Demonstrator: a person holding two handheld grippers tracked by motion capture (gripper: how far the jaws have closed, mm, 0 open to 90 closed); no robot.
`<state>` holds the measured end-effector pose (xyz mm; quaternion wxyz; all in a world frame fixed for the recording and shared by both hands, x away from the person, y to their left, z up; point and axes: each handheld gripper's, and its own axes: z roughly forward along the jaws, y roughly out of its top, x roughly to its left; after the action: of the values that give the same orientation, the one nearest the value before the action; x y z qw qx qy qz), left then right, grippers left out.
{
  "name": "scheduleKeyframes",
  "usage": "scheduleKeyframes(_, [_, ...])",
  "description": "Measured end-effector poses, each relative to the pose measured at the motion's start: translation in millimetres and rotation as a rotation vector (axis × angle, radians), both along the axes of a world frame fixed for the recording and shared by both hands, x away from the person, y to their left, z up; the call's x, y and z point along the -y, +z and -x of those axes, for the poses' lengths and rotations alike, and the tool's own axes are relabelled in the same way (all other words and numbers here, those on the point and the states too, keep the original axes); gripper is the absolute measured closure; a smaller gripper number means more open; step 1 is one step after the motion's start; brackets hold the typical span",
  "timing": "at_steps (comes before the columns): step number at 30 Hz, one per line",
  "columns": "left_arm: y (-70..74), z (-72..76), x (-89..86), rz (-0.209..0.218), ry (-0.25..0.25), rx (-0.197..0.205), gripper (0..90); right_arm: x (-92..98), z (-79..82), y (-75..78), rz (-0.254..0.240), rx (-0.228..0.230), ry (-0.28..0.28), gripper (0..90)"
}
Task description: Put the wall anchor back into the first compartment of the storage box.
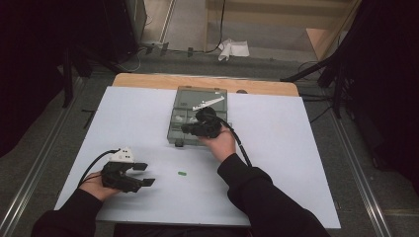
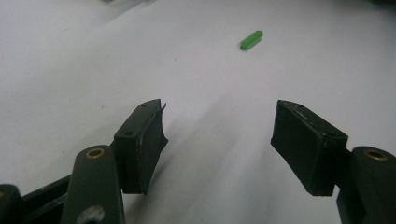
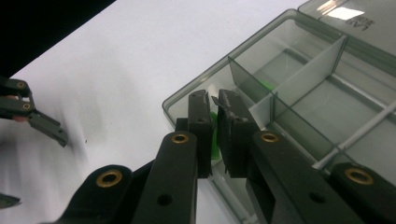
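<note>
Jaws, right gripper [image 3: 213, 122]: you clenched them on a green piece [image 3: 213, 140] over the compartment box [image 3: 299, 70].
Jaws, left gripper [image 2: 219, 140]: you kept them released, near another green piece [image 2: 251, 40].

Green peg [image 2: 251, 40] on white sheet [image 1: 276, 163]; smoky grey clear box [image 1: 185, 129]; black gripper jaws; tan table edge [image 1: 148, 80].

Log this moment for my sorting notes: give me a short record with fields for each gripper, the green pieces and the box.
left gripper: open, empty, low over the white table, jaws toward the loose piece
right gripper: shut on a green piece, at the near corner of the box
loose green piece: lies on the table ahead of the left gripper, untouched
compartment box: clear grey, lid open, dividers inside, at the table's far middle
box contents: something green behind a divider; too unclear to identify
</note>
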<state>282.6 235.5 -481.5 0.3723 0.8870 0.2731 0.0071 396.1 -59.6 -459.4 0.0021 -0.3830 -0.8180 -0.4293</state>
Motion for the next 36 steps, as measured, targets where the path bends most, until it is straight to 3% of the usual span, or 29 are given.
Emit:
scheduleKeyframes(1, [0.7,0.0,0.0,-0.012,0.002,0.001,32.9,-0.8,-1.1,0.1,-0.002,-0.004,-0.001,85.3])
scheduleKeyframes(6, [-0.1,0.1,-0.1,0.007,0.010,0.018,33.0,-3.7,-8.1,0.1,0.006,-0.011,-0.011,85.2])
scheduleKeyframes(9, [0.0,0.9,1.6,-0.004,0.020,0.048,33.0,-4.2,-11.9,0.5,0.004,-0.005,-0.014,85.3])
scheduleKeyframes(14, [3.2,3.2,5.5,0.030,0.012,0.079,33.0,-5.1,-16.6,1.8,-0.002,0.000,-0.028,85.3])
scheduleKeyframes(17, [4.9,4.2,7.9,0.059,0.028,0.058,33.0,-4.4,-19.9,3.7,-0.003,0.000,-0.031,85.2])
scheduleKeyframes(20, [4.2,4.4,7.8,0.036,0.014,0.078,33.0,-5.0,-22.7,5.4,-0.009,0.005,-0.030,85.3])
scheduleKeyframes(26, [2.7,2.2,5.8,0.022,0.026,0.060,33.0,-9.0,-28.5,6.0,-0.020,0.015,-0.037,85.2])
scheduleKeyframes(36, [3.1,1.0,4.7,0.037,0.031,0.059,33.0,-17.8,-38.7,1.2,-0.015,0.018,-0.055,85.1])
